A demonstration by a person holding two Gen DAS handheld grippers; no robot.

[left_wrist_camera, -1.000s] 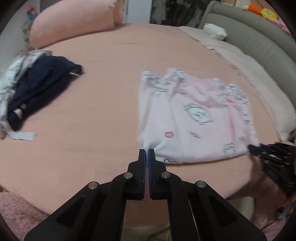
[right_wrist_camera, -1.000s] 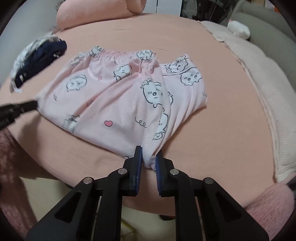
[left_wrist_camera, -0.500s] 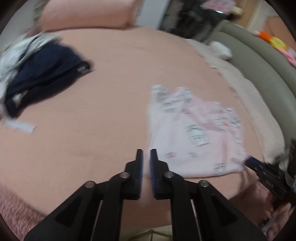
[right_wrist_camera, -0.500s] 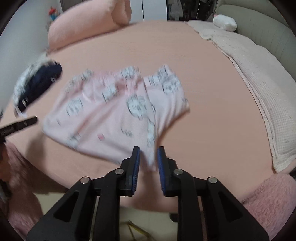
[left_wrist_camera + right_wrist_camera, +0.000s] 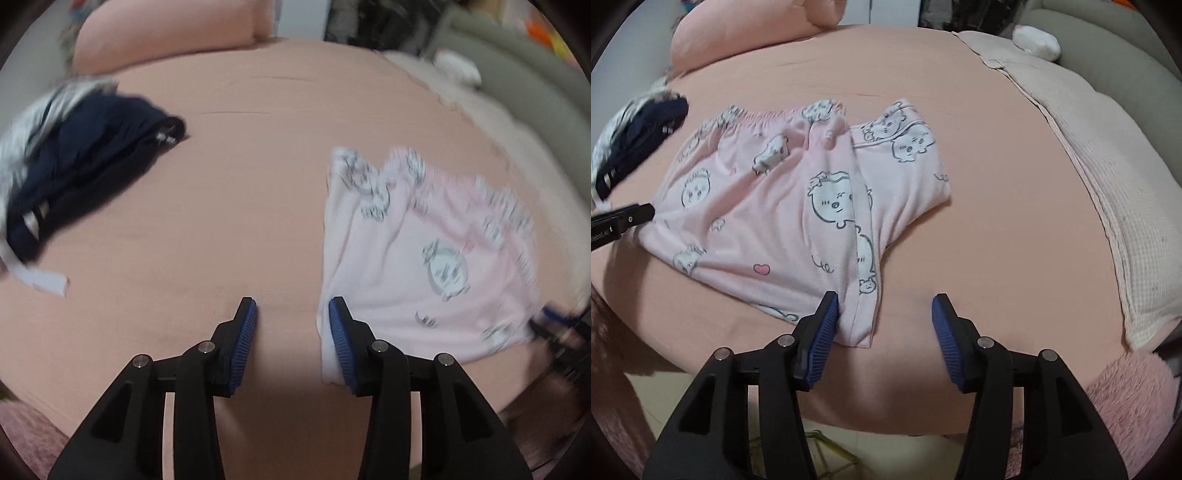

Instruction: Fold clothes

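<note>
Pink pyjama shorts with cartoon prints (image 5: 798,206) lie folded flat on the peach bed sheet (image 5: 997,184); they also show at the right of the left wrist view (image 5: 424,258). My left gripper (image 5: 292,314) is open and empty, its right pad next to the shorts' near left corner. My right gripper (image 5: 885,314) is open and empty, its left pad beside the shorts' near right corner. The left gripper's tip also shows at the left edge of the right wrist view (image 5: 628,218).
A heap of dark navy and white clothes (image 5: 74,162) lies at the left of the bed. A pink pillow (image 5: 746,33) sits at the back. A cream blanket (image 5: 1108,155) covers the right side, with a grey headboard (image 5: 535,81) behind it. The bed's front edge is just below the grippers.
Both grippers have opened and let go of the shorts' near corners. The shorts now rest flat on the bed. Both grippers have drawn back slightly.
</note>
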